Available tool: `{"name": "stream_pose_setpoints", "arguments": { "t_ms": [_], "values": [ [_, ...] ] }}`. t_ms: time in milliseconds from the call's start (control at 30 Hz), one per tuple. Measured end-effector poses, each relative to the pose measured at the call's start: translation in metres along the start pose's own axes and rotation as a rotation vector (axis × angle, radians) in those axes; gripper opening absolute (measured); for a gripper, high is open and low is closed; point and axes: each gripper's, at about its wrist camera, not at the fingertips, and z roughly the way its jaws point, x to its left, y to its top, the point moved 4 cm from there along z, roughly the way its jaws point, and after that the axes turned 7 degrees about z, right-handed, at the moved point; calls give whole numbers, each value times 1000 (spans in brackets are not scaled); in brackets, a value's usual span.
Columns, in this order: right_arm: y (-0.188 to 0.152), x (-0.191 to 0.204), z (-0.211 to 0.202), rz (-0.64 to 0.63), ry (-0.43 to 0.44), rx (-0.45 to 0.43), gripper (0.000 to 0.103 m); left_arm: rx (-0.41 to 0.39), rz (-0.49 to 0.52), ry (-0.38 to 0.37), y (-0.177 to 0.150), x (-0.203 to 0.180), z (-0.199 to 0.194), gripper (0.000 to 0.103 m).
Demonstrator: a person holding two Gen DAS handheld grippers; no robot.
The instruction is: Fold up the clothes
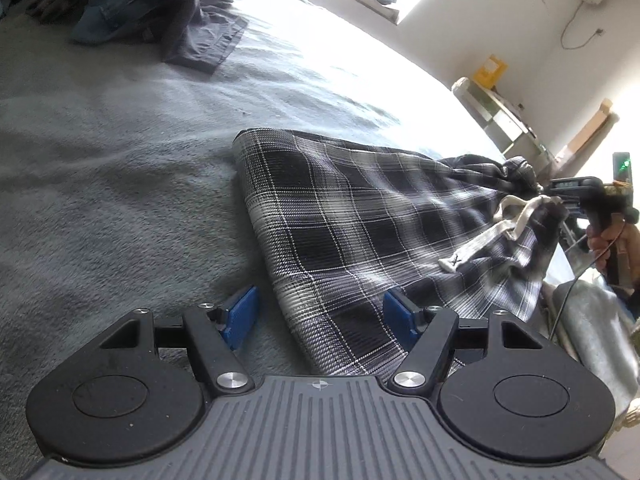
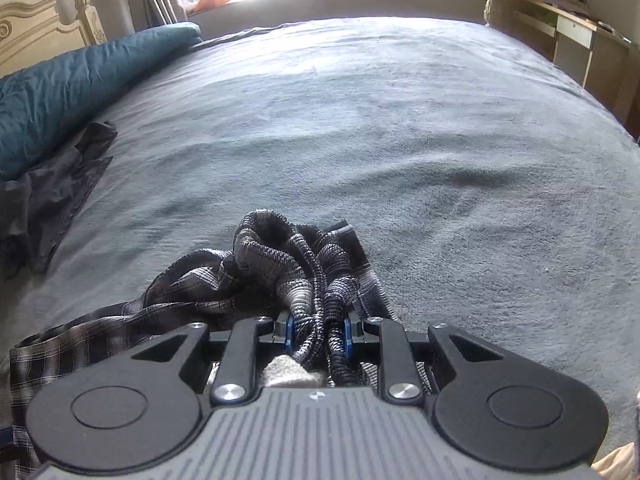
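A black-and-white plaid garment (image 1: 360, 232) with a pale drawstring (image 1: 492, 236) lies stretched over the grey bed cover (image 1: 120, 168). My left gripper (image 1: 320, 312) hovers low over its near edge, open, blue pads (image 1: 240, 316) apart, one on each side of the cloth's corner, not pressing it. In the right wrist view my right gripper (image 2: 318, 334) is shut on the bunched waistband of the plaid garment (image 2: 280, 264). The left wrist view shows the right gripper (image 1: 560, 196) at far right, lifting that end, held by a hand (image 1: 608, 240).
A pile of dark and blue clothes (image 1: 132, 4) sits at the far left of the bed. A teal pillow (image 2: 68, 92) and a dark grey garment (image 2: 52, 196) lie to the left. A headboard (image 2: 44, 24), a window ledge and a side desk (image 2: 576, 28) ring the bed.
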Motion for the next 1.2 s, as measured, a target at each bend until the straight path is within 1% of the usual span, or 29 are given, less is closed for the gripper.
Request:
{"name": "stream_pose_setpoints", "arguments": {
  "t_ms": [100, 133, 167, 200, 267, 333, 400, 467, 533, 567, 667, 767, 800, 867, 967, 1100, 1200],
  "values": [
    [-1, -10, 14, 30, -14, 27, 26, -2, 11, 3, -1, -2, 1, 69],
    [-2, -14, 20, 42, -24, 42, 29, -2, 14, 4, -1, -2, 1, 69],
    [-3, -18, 26, 54, -38, 59, 38, -2, 17, 5, -1, -2, 1, 69],
    [-4, -22, 31, 67, -64, 70, 44, -2, 17, 5, -2, -2, 1, 69],
    [-4, -33, 36, 115, -99, 78, 66, -2, 16, 3, -2, -2, 0, 69],
    [-2, -46, 35, 199, -91, 87, 70, -2, 10, -4, -2, -1, -1, 69],
    [0, -55, 27, 287, -65, 90, 70, -7, -9, -16, -3, 2, -2, 69],
    [2, -57, 10, 323, -65, 53, 70, -15, -43, -34, -4, 7, -5, 69],
    [6, -55, -16, 321, -76, -15, 71, -23, -88, -57, -7, 13, -10, 69],
    [7, -52, -32, 314, -64, -48, 71, -25, -110, -68, -8, 16, -12, 68],
    [4, -43, -82, 297, -9, -135, 74, -28, -148, -93, -12, 23, -24, 68],
    [-13, -25, -136, 250, 62, -186, 74, -37, -169, -108, -16, 29, -35, 68],
    [-23, -16, -153, 222, 89, -195, 75, -41, -174, -113, -17, 30, -39, 68],
    [-47, 3, -189, 160, 143, -211, 81, -49, -188, -121, -20, 34, -46, 68],
    [-89, 31, -243, 58, 201, -244, 82, -55, -203, -129, -24, 38, -54, 68],
    [-137, 60, -319, -29, 251, -310, 83, -59, -218, -139, -31, 43, -62, 68],
    [-165, 80, -371, -105, 284, -379, 91, -62, -228, -143, -33, 47, -65, 69]
  ]
}}
